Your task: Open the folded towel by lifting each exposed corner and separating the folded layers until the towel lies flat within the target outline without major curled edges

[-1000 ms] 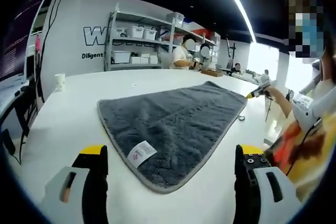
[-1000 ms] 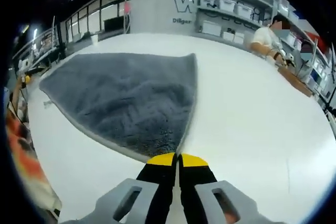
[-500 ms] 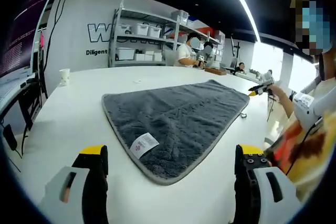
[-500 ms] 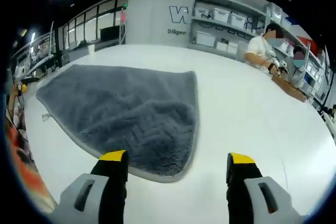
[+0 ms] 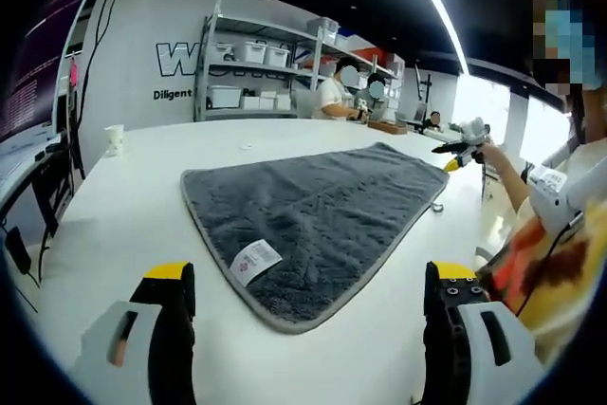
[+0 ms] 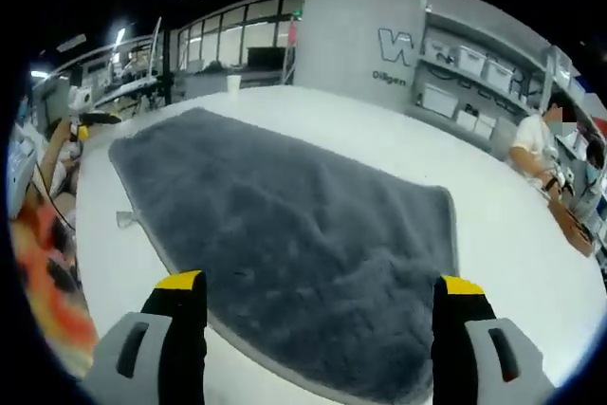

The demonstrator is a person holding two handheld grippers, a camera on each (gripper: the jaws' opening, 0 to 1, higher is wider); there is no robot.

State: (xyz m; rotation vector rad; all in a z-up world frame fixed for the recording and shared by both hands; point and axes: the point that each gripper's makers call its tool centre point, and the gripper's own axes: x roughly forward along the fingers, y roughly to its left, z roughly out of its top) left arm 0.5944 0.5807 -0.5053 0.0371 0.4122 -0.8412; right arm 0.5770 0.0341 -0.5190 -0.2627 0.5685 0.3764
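The grey towel (image 5: 318,211) lies spread in a single layer on the white table (image 5: 114,225), its white label (image 5: 253,261) facing up near the closest corner. My left gripper (image 5: 308,274) is open just short of that corner, with nothing between its jaws. From the other side, the towel (image 6: 294,230) stretches away as a long flat sheet with a pale hem. My right gripper (image 6: 321,284) is open above its near edge, holding nothing. In the left gripper view, the right gripper (image 5: 461,148) shows small at the towel's far right corner, in a hand.
A small loop (image 6: 124,219) sticks out from the towel's hem onto the table. A white cup (image 5: 114,138) stands at the table's far left. Shelves with white bins (image 5: 248,73) line the back wall. People (image 5: 337,97) work at the table's far end.
My right gripper went from shut at the towel's corner to open, then swung round so it looks along the towel's length. The left gripper stayed open and almost still.
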